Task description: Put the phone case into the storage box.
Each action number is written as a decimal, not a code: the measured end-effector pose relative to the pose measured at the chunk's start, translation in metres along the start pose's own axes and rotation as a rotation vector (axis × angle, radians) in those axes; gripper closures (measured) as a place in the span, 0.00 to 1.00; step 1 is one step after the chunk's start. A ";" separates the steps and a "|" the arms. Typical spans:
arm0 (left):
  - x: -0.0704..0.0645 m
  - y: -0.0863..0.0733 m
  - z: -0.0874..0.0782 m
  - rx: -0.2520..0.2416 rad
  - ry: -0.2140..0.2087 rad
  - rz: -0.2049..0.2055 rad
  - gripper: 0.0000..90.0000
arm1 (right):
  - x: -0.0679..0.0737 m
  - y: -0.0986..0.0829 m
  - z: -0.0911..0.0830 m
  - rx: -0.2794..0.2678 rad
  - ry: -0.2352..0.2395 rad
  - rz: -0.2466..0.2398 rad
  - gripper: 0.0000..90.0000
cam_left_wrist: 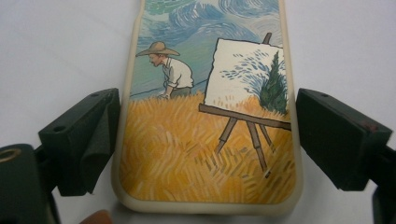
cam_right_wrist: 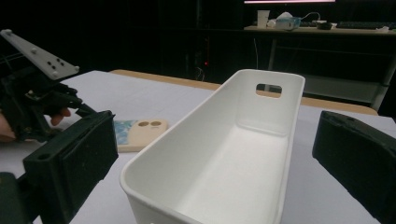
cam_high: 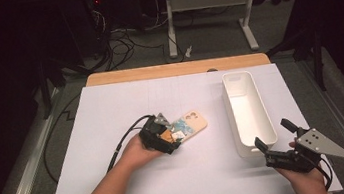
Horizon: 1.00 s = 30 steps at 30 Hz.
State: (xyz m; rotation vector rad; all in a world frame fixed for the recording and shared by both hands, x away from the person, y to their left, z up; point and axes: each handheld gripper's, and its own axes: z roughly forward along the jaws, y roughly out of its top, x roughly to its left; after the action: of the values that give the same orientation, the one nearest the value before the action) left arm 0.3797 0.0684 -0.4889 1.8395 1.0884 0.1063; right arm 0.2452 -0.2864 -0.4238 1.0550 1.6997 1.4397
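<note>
Left gripper view shows the left tongs straddling the painted phone case flat on the worktop, jaws beside its edges but not clenched, while the right tongs wait released near the white bin, right of the case.

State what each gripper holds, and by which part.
The left gripper straddles the phone case at its long side edges, near its bottom end; whether it grips cannot be told. The right gripper holds nothing.
</note>
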 end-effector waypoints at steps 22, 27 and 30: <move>0.019 -0.072 -0.118 -0.044 0.092 -0.071 0.13 | 0.001 0.002 -0.001 -0.012 -0.004 -0.003 0.01; 0.023 -0.082 -0.131 -0.038 0.109 -0.079 0.13 | 0.002 0.002 -0.001 -0.012 -0.003 -0.002 0.01; 0.024 -0.084 -0.134 -0.038 0.109 -0.084 0.13 | 0.002 0.002 -0.001 -0.012 -0.005 -0.004 0.01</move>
State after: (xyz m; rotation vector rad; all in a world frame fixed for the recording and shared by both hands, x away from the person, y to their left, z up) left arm 0.2743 0.1892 -0.4897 1.7685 1.2297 0.1786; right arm 0.2435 -0.2854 -0.4211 1.0473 1.6863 1.4422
